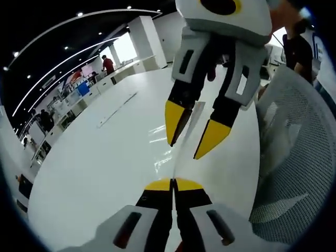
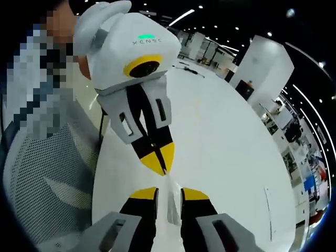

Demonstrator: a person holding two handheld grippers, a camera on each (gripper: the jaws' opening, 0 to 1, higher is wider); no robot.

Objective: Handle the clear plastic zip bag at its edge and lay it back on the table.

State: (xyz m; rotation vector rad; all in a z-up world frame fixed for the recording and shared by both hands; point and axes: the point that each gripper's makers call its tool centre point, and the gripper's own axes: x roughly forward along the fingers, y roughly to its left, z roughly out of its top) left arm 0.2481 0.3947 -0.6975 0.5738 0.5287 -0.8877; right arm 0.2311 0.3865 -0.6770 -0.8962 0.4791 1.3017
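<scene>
The left gripper (image 1: 173, 184) is clamped tight on the clear zip bag's (image 1: 181, 139) edge, holding the bag taut just ahead of its tips. Facing it, the right gripper (image 1: 194, 139) straddles the bag with jaws parted. The handling step looks underway; next, both should lower the bag flat onto the white table (image 1: 105, 157) and release.

My left gripper view looks forward over a white table (image 1: 94, 168) toward distant desks, with the right gripper (image 1: 198, 137) hanging close ahead from the top. My right gripper view faces back the opposite way across that table (image 2: 231, 152), the left gripper (image 2: 164, 164) very near. Both views share the tabletop, the mesh chair (image 1: 299, 157) beside it and the clear bag (image 2: 172, 202) stretched between them.
</scene>
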